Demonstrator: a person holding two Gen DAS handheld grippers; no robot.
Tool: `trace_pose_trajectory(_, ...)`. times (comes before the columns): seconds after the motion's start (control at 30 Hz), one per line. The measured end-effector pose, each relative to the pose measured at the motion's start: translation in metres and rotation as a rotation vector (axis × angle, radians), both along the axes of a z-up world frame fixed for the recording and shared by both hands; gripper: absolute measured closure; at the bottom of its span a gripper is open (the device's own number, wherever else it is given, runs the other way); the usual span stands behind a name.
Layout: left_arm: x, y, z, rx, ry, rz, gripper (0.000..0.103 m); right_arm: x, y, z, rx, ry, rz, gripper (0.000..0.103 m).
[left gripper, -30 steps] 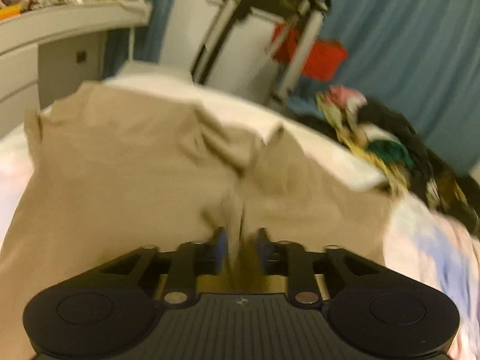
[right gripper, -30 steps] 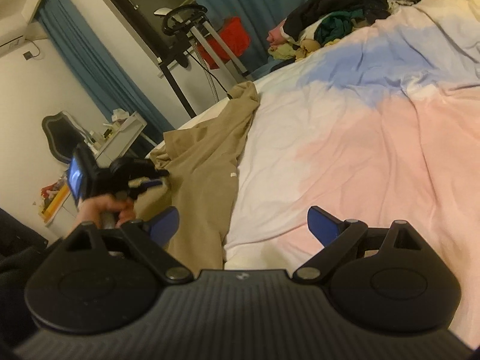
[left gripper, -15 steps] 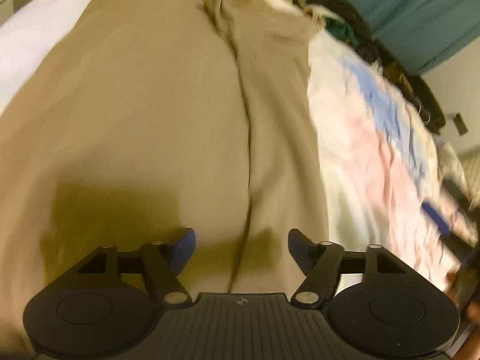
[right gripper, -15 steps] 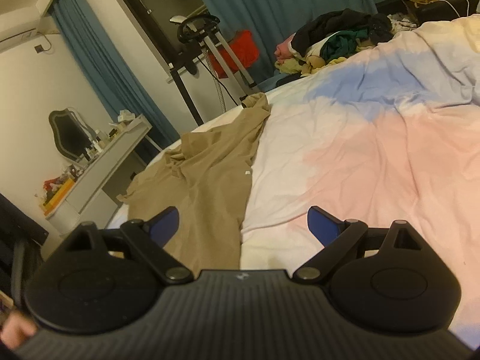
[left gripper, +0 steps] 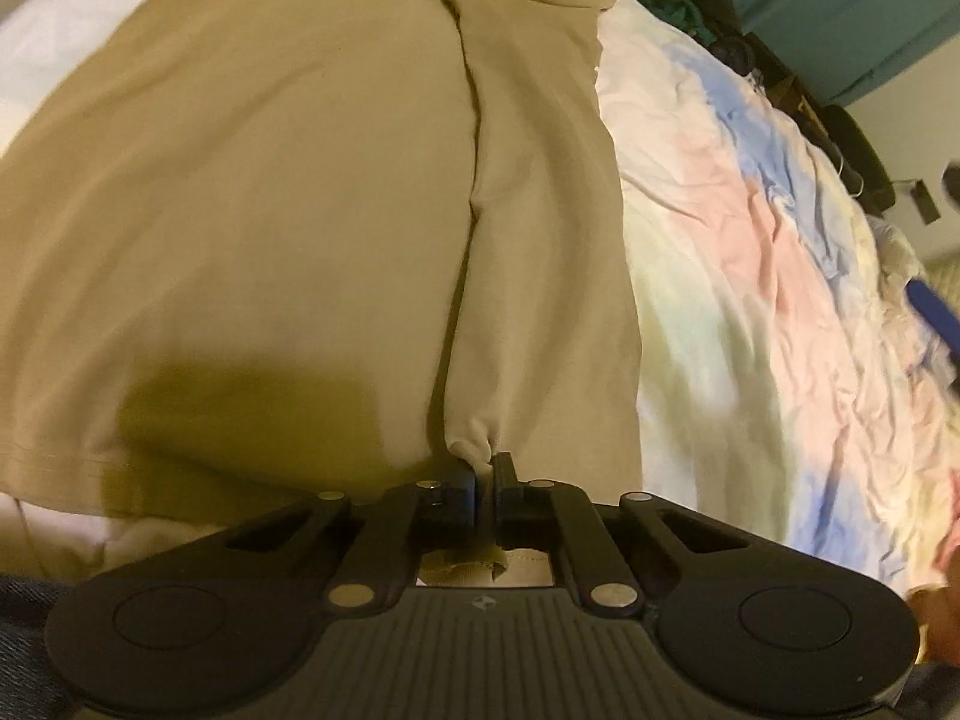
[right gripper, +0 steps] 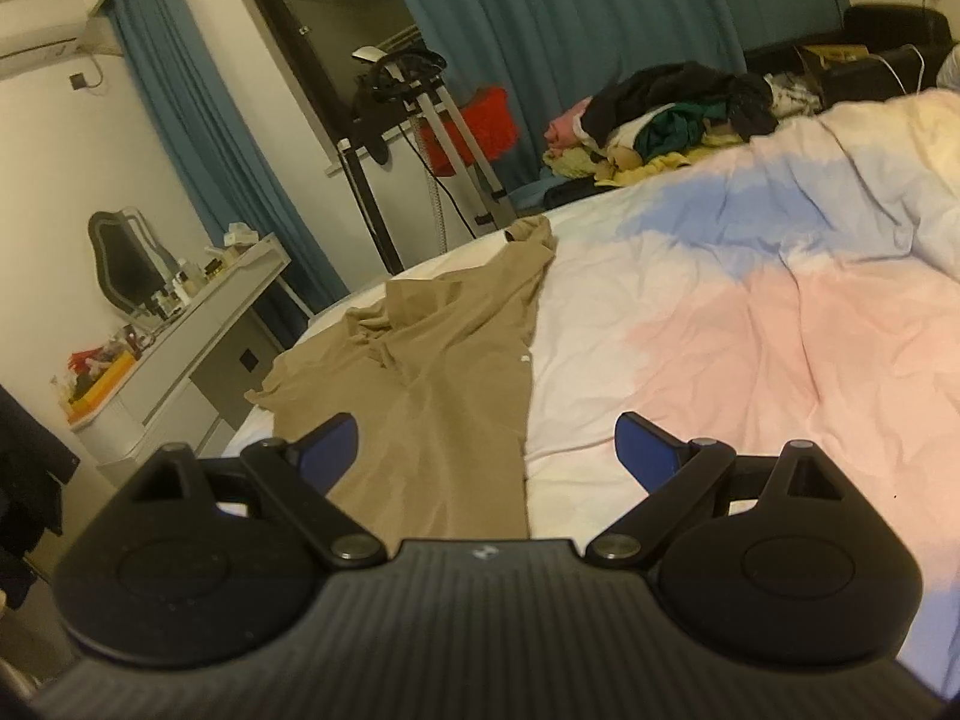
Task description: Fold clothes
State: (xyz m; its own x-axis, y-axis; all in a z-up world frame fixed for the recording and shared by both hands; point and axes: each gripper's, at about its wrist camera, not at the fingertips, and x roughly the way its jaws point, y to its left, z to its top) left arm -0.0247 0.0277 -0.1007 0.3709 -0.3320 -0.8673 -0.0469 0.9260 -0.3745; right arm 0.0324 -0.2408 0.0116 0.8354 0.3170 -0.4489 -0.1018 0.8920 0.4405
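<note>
- Pastel bedsheet (right gripper: 780, 324) covering the bed
- Heap of clothes (right gripper: 672, 114) at its far edge
- Dressing table (right gripper: 198, 324) with mirror (right gripper: 123, 264)
- Teal curtains (right gripper: 600, 30)

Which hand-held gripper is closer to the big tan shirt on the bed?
Left. The left hand-held gripper pinches a fold of the tan cotton shirt; the right hand-held gripper hangs open above its near edge, not touching.

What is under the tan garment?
The tan garment lies on the pastel bedspread, visible beside it. The left gripper pinches its hem. Anything beneath the cloth is covered.
</note>
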Motion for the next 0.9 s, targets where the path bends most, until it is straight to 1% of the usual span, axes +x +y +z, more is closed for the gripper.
trace_pose_trajectory(0.07,-0.005,-0.005,-0.001,0.041,-0.016,-0.019,0.097,-0.006,0.009,0.007,-0.028,-0.008,0.004,0.009)
trace_pose_trajectory(0.13,-0.009,-0.005,0.004,0.046,-0.03,-0.031,0.096,-0.013,0.018,0.015,-0.049,-0.021,0.008,0.009)
trace_pose_trajectory(0.23,-0.014,-0.004,0.016,0.055,-0.057,-0.043,0.088,-0.022,0.029,0.028,-0.058,-0.048,0.018,0.009)
trace_pose_trajectory(0.27,-0.016,-0.004,0.021,0.064,-0.068,-0.046,0.083,-0.024,0.033,0.032,-0.062,-0.057,0.022,0.009)
trace_pose_trajectory(0.3,-0.017,-0.003,0.026,0.072,-0.079,-0.049,0.074,-0.026,0.038,0.037,-0.071,-0.068,0.028,0.009)
trace_pose_trajectory(0.33,-0.019,-0.003,0.033,0.082,-0.098,-0.047,0.067,-0.029,0.042,0.042,-0.074,-0.083,0.025,0.009)
trace_pose_trajectory(0.37,-0.021,-0.003,0.043,0.092,-0.125,-0.039,0.053,-0.032,0.045,0.047,-0.076,-0.096,0.023,0.009)
trace_pose_trajectory(0.4,-0.022,-0.002,0.054,0.103,-0.152,-0.032,0.041,-0.034,0.048,0.051,-0.068,-0.105,0.023,0.009)
trace_pose_trajectory(0.5,-0.027,-0.001,0.084,0.133,-0.232,-0.01,0.026,-0.038,0.056,0.066,-0.057,-0.142,0.025,0.009)
trace_pose_trajectory(0.53,-0.029,-0.001,0.094,0.144,-0.259,-0.002,0.025,-0.038,0.058,0.07,-0.067,-0.158,0.022,0.009)
trace_pose_trajectory(0.6,-0.032,0.0,0.114,0.164,-0.313,0.013,0.017,-0.038,0.061,0.079,-0.086,-0.184,0.01,0.009)
trace_pose_trajectory(0.67,-0.037,0.001,0.136,0.18,-0.365,0.028,0.012,-0.038,0.06,0.087,-0.074,-0.199,-0.016,0.009)
trace_pose_trajectory(0.7,-0.037,0.001,0.142,0.186,-0.387,0.033,0.009,-0.039,0.059,0.09,-0.065,-0.208,-0.028,0.009)
trace_pose_trajectory(0.8,-0.029,0.005,0.143,0.202,-0.445,0.04,0.004,-0.035,0.056,0.092,-0.06,-0.237,-0.047,0.009)
trace_pose_trajectory(0.9,-0.02,0.008,0.143,0.218,-0.503,0.047,0.003,-0.023,0.051,0.082,-0.072,-0.233,-0.073,0.009)
